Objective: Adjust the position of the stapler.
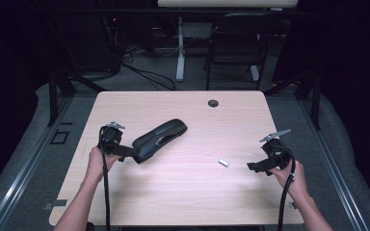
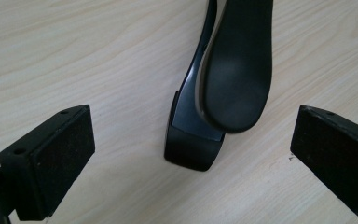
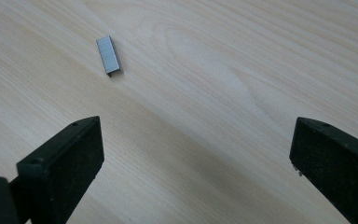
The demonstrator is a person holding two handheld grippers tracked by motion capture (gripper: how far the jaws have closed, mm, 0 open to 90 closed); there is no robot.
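Observation:
A black stapler (image 1: 160, 139) lies on the light wood table (image 1: 183, 192), left of centre, its near end toward my left gripper (image 1: 134, 155). In the left gripper view the stapler's rear end (image 2: 205, 126) rests on the table just ahead of the wide-apart jaws, with nothing between the pads. A small silver strip of staples (image 1: 223, 163) lies right of centre. My right gripper (image 1: 253, 167) stands open a short way to the right of it. The strip of staples (image 3: 108, 55) sits beyond the left jaw in the right gripper view.
A round cable hole (image 1: 213, 103) sits near the table's far edge. Behind the table stand a dark chair (image 1: 236, 45) and a white desk leg (image 1: 180, 48), with cables on the floor. Dark curtains close both sides.

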